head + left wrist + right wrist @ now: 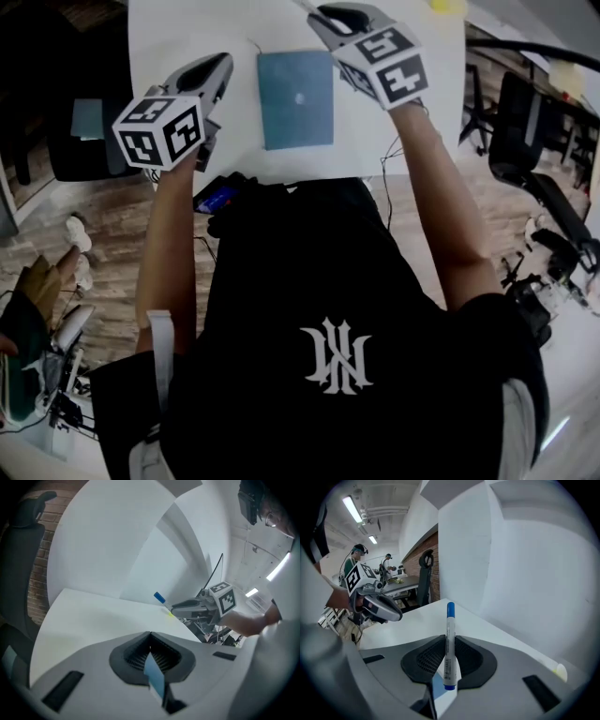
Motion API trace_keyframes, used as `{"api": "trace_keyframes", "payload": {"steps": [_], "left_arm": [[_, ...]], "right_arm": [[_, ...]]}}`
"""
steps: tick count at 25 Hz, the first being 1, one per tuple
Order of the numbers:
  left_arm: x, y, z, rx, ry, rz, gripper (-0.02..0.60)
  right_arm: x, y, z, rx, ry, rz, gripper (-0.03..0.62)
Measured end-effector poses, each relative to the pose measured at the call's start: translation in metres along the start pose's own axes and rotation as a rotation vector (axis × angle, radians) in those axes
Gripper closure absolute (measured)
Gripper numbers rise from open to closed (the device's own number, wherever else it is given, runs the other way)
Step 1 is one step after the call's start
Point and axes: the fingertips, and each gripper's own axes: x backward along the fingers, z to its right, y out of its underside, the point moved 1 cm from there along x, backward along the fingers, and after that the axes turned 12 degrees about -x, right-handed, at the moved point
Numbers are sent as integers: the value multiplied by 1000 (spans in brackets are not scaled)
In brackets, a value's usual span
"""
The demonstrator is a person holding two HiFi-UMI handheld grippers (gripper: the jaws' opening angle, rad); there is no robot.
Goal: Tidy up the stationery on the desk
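One marker in hand, one notebook waiting

Right gripper (449,641) is clamped on a white marker (450,620), blue cap pointing out past the jaw tips, lifted off the white desk (187,37), probably for carrying away. Left gripper (150,637) has its jaws pressed together on nothing, idle beside the blue notebook (295,98) lying flat mid-desk. Barrel print is unreadable; the black shirt (281,281) shows only a white emblem.

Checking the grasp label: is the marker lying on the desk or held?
Held. The right gripper clamps the marker mid-barrel, with its blue cap pointing forward over the desk.
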Motion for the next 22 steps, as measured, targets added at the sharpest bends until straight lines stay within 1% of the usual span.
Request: {"api": "trace_keyframes", "payload": {"steps": [5,14,17,22], "left_arm": [[-19,4,19,-9,6,-32,577],[-52,22,57,-16,26,-100,577],[-58,30,66,-18,33,-123,577],[-62,43,71,-19,37,-154,577]], "right_arm": [[28,36,32,-81,37,4,507],[58,92,65,-255,54,11,507],[61,111,69,-337,50,20,507],[59,137,63,-464,35,29,507]]}}
